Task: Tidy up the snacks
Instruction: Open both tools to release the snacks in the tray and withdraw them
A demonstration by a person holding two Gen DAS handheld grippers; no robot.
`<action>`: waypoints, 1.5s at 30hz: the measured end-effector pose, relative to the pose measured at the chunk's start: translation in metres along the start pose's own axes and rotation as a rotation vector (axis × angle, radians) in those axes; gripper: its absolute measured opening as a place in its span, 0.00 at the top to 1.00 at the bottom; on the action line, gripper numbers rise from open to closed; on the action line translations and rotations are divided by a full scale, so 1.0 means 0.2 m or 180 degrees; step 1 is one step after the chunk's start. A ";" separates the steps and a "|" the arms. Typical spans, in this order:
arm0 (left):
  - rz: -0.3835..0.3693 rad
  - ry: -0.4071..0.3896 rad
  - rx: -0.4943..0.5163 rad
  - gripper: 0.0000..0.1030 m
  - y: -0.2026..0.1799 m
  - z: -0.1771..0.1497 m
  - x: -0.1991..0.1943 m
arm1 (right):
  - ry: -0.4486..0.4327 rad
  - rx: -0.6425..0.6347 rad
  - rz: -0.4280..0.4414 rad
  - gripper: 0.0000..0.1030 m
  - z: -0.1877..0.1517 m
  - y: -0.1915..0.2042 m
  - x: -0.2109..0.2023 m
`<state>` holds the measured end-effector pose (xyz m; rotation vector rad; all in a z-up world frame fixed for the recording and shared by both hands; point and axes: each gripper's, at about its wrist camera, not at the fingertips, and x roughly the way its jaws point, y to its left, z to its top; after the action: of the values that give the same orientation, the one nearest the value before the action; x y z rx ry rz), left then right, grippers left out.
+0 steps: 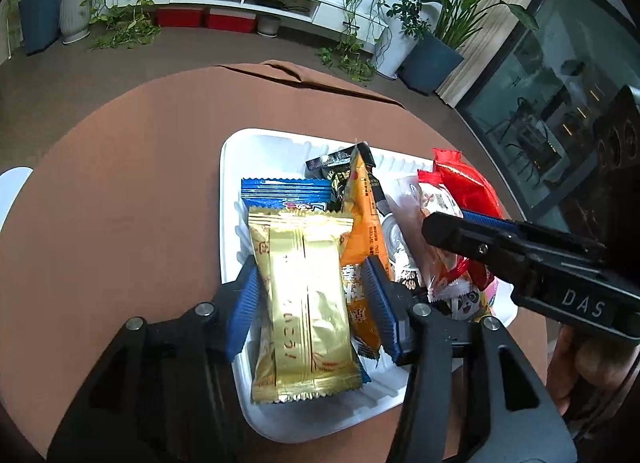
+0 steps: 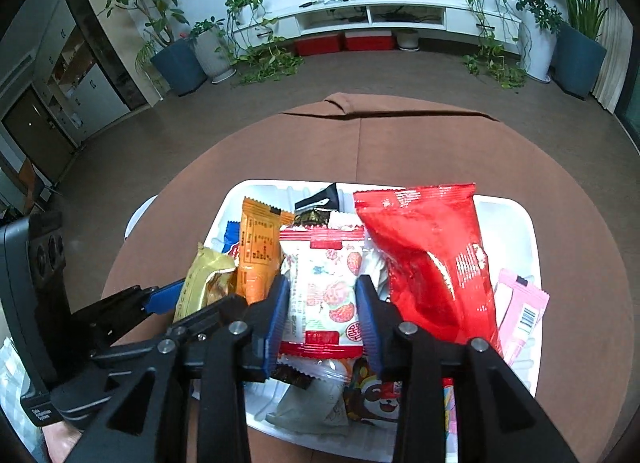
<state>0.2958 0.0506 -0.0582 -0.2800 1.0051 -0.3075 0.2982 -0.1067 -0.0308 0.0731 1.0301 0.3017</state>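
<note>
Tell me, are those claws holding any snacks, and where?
The left gripper straddles a gold packet mid-body, seemingly loose. The right gripper pinches a white strawberry packet by its sides.

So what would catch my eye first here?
Probably the white tray heaped with snack packets on the round brown table. A shiny gold packet sits between the left tool's blue pads, and a big red bag leans beside the strawberry packet between the right tool's.

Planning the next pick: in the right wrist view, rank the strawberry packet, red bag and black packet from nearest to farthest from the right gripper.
1. strawberry packet, between the fingers.
2. red bag, just right.
3. black packet, at the tray's far end.
</note>
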 end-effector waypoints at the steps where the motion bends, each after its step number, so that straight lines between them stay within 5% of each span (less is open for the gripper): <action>1: -0.0005 -0.0002 -0.0002 0.52 0.00 0.00 0.00 | -0.0001 -0.0008 -0.0006 0.63 0.00 0.00 0.00; 26: -0.0046 -0.0193 0.0021 0.42 -0.02 -0.08 -0.11 | -0.0053 0.0039 -0.0057 0.52 -0.01 0.00 -0.03; 29: 0.0014 -0.0231 0.0022 0.29 -0.01 -0.09 -0.13 | -0.0069 0.0045 -0.0057 0.51 -0.01 0.00 -0.04; 38: 0.0100 -0.0264 -0.0110 0.27 0.05 -0.14 -0.17 | -0.0178 0.0074 -0.0071 0.37 -0.03 0.00 -0.09; 45: 0.0392 -0.0498 -0.0045 0.00 -0.01 -0.20 -0.34 | -0.0415 0.0220 0.0050 0.26 -0.09 -0.02 -0.23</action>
<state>0.2267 0.0706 -0.0241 -0.2498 0.8664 -0.1640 0.2629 -0.1255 -0.0026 0.1612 0.9109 0.2720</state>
